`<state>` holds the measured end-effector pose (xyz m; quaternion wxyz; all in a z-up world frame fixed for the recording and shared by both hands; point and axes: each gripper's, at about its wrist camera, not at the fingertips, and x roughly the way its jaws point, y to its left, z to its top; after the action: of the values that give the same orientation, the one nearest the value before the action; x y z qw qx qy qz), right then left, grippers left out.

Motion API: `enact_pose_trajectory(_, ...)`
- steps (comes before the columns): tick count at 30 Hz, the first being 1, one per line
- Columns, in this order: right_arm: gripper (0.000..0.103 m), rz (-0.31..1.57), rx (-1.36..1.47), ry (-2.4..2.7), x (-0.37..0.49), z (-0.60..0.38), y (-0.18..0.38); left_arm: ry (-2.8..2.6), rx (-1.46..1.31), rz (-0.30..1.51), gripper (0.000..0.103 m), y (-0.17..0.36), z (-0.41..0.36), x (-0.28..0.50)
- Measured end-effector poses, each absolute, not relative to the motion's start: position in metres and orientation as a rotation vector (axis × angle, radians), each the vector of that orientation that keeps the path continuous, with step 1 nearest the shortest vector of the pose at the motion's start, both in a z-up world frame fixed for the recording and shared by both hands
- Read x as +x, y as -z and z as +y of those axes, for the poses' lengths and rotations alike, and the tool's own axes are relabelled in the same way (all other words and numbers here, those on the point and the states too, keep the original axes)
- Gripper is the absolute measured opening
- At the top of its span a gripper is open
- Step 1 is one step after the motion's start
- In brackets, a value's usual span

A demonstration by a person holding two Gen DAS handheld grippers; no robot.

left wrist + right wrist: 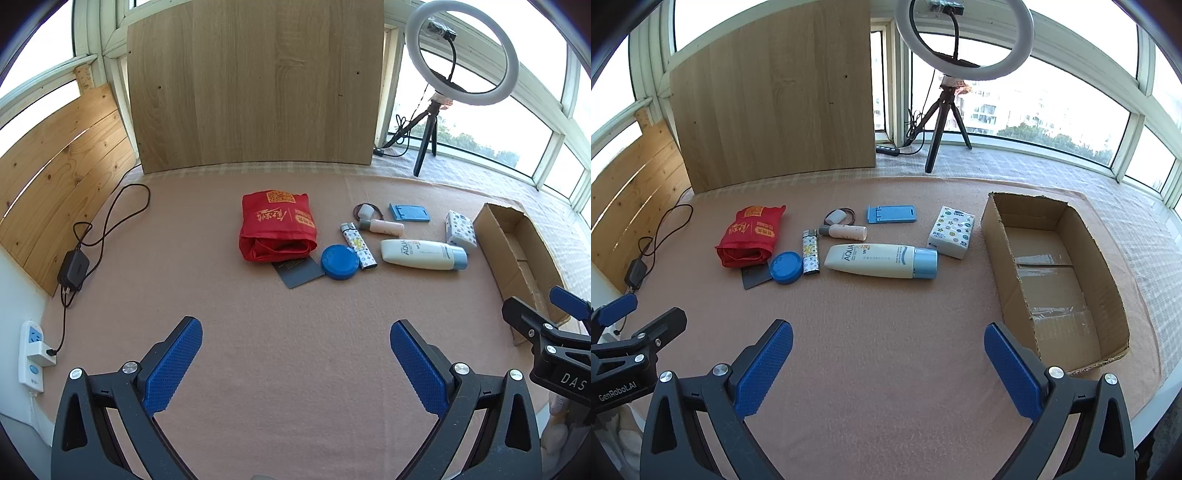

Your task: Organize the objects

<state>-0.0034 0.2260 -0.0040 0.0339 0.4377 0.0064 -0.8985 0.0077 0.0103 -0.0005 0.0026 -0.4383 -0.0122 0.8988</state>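
Where visible, wall socket (pixel 31 354) left-view only.

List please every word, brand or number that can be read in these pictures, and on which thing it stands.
"AQUA": white lotion tube with light blue cap; its smaller print is too small.
"GenRobot.AI": black body of the left gripper.
"DAS": black body of the right gripper, cut off at the edge.
Red folded fabric bag: yellow characters and a code square, unreadable.
White patterned tissue pack: print too small.
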Motion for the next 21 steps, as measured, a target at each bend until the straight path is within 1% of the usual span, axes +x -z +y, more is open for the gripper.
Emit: enact_pose_trajectory(21, 0.102, 0.021, 1.368, 2.75, -0.0028, 0.2231, 0.0045, -2.815, -1.376, -0.042, 0.103, -0.002, 0.0078, 0.0077)
